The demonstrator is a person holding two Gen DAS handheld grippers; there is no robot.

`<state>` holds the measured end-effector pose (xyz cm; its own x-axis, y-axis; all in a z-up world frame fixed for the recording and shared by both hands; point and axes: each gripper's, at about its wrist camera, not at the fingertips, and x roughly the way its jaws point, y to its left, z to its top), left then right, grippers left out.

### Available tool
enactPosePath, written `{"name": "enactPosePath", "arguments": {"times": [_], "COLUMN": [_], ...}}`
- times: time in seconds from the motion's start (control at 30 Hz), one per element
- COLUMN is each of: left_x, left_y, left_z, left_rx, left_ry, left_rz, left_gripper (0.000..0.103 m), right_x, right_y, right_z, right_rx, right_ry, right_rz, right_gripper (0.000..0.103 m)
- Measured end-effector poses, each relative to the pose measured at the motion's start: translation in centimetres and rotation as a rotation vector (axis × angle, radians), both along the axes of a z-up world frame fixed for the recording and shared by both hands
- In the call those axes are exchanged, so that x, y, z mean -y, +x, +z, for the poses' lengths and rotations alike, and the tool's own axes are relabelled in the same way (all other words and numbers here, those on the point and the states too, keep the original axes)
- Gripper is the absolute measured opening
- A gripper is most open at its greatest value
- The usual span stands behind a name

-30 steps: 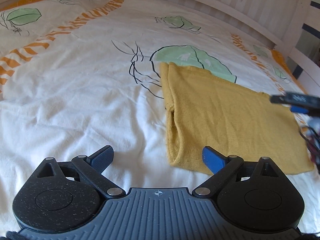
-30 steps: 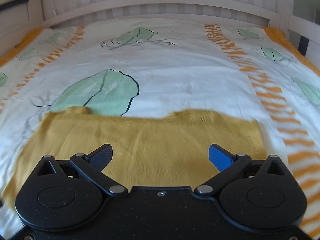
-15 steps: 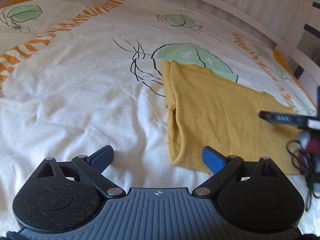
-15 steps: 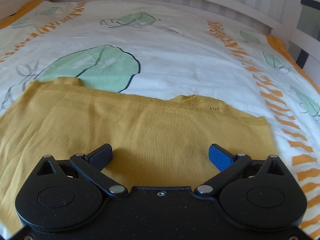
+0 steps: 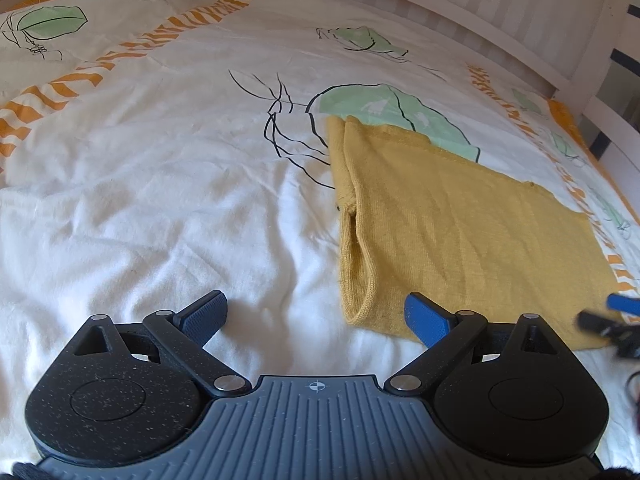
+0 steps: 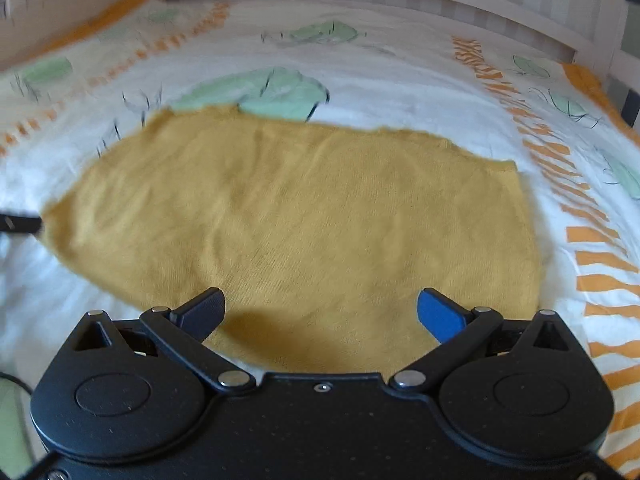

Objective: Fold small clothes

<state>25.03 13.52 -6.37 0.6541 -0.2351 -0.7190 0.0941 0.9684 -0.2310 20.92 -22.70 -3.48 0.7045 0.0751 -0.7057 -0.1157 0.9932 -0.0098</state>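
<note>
Yellow knit garment [image 6: 304,216] lies flat on the bed's leaf-printed duvet [image 5: 152,184], just beyond both tools. Right tool [image 6: 320,312] hovers over its near hem, jaws spread wide, empty; left tool [image 5: 316,312] sits at the 7 o'clock corner, equally wide, holding nothing. Likely risk: pinching duvet along with the knit, or catching one layer only, skewing the fold. No readable writing.

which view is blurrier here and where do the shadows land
Right wrist view: motion-smeared, bedspread print soft; right gripper, jaws open, shadows the yellow garment. Left wrist view: sharp, fisheye-bowed, left gripper open over bright white bedspread.
</note>
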Motion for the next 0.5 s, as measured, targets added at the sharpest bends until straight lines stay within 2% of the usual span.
{"name": "enactPosePath", "arguments": {"times": [0.1,0.3,0.5], "left_x": [0.0,0.1,0.2], "left_y": [0.0,0.0,0.2], "left_z": [0.1,0.1,-0.3], "left_rx": [0.002,0.004,-0.007], "left_ry": [-0.002,-0.001,0.005], "left_rz": [-0.001,-0.002,-0.003], "left_gripper": [0.096,0.096,0.096], "right_x": [3.8,12.1,15.5], "right_y": [0.2,1.8,2.7], "right_z": [1.3,0.7,-2.1], "right_rx": [0.038,-0.007,-0.091], "right_ry": [0.063,0.265,0.498], "right_rz": [-0.076,-0.232,-0.224], "right_gripper": [0.102,0.102,0.103]}}
